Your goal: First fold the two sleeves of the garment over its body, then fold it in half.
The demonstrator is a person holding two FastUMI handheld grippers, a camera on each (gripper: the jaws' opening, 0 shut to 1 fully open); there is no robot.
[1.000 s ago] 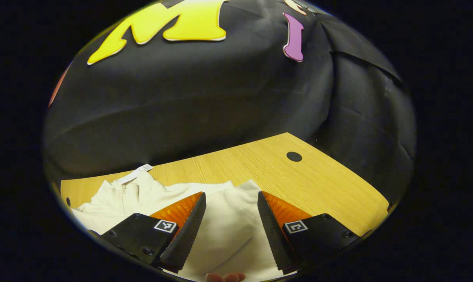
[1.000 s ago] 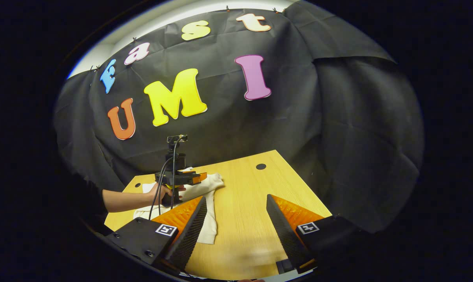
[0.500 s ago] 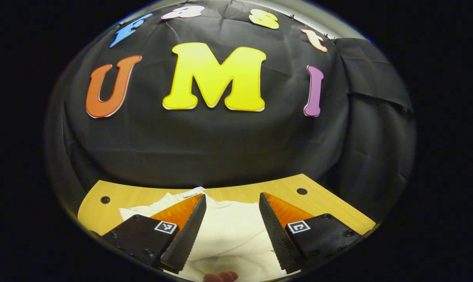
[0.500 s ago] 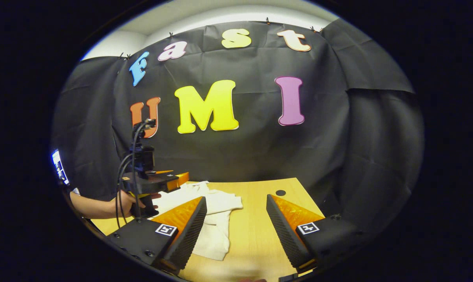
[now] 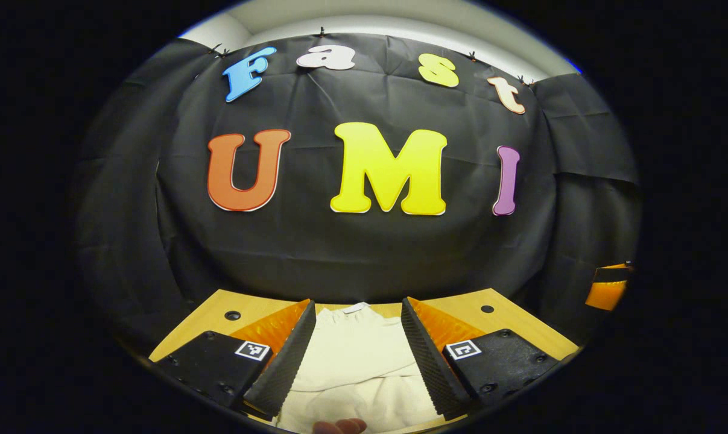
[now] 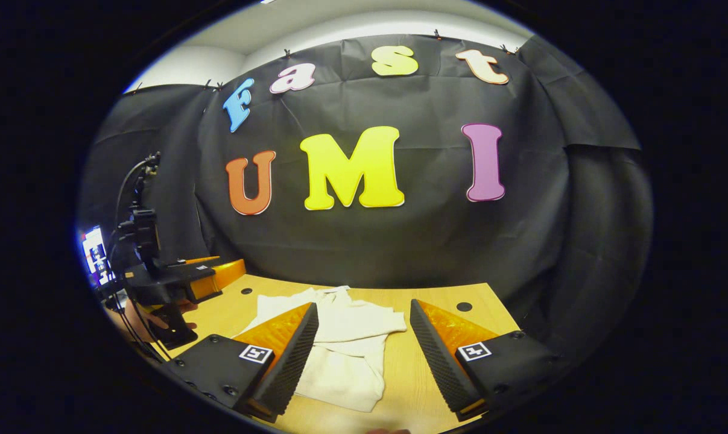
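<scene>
Wooden table (image 6: 436, 367) under folded cream garment (image 6: 345, 349), both grippers spread

Cream-white garment (image 6: 345, 343), soft knit, lying flat on the wooden worktop (image 6: 436, 301) toward its far edge. One sleeve (image 6: 370, 322) folded across the body, cuff end pointing right; a lower part of the cloth reaching toward the near edge, rumpled into loose creases. Small white label (image 5: 356, 308) showing at the collar, at the far end. In the left gripper view, seen lengthwise, collar farthest away, a fold line crossing the near part.
</scene>
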